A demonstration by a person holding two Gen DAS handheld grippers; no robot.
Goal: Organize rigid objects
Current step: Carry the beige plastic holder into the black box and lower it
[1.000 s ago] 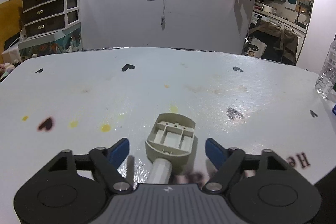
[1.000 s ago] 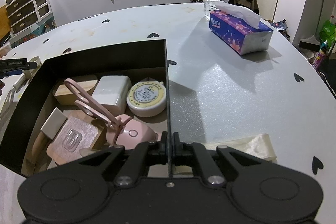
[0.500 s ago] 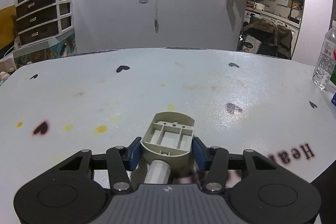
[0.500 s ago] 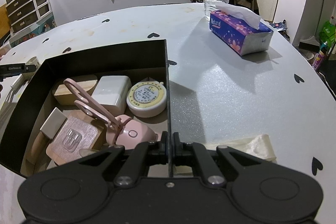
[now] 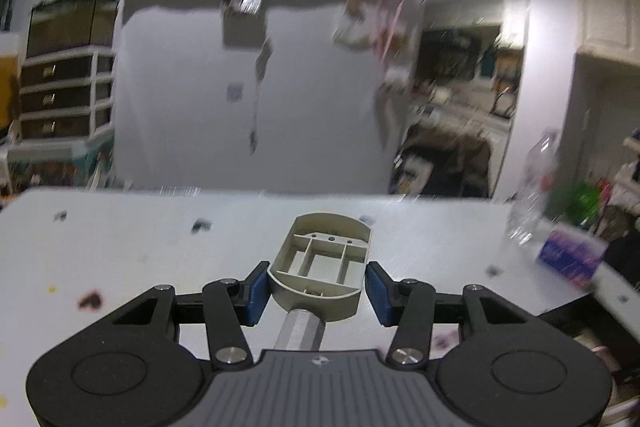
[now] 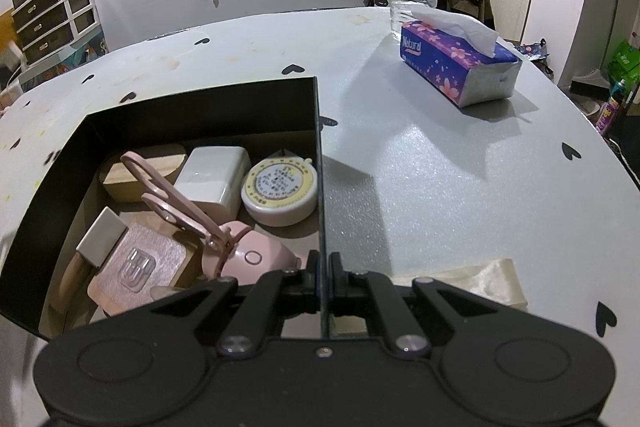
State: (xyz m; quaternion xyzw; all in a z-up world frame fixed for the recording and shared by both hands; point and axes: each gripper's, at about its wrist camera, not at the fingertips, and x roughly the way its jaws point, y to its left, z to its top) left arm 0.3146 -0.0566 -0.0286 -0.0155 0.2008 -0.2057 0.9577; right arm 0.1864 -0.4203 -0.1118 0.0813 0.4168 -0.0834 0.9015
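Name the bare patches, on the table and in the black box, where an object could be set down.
Table: bare between black box and tissue pack. Inside the box, only small gaps beside the tape measure and white block; the rest is crowded.

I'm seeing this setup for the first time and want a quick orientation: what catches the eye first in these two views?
In the left wrist view, the left gripper holds a beige ribbed plastic part up above the white table, the background blurred. In the right wrist view, the right gripper pinches the right wall of a black box packed with a round tape measure and pink clip; a purple tissue pack lies beyond.
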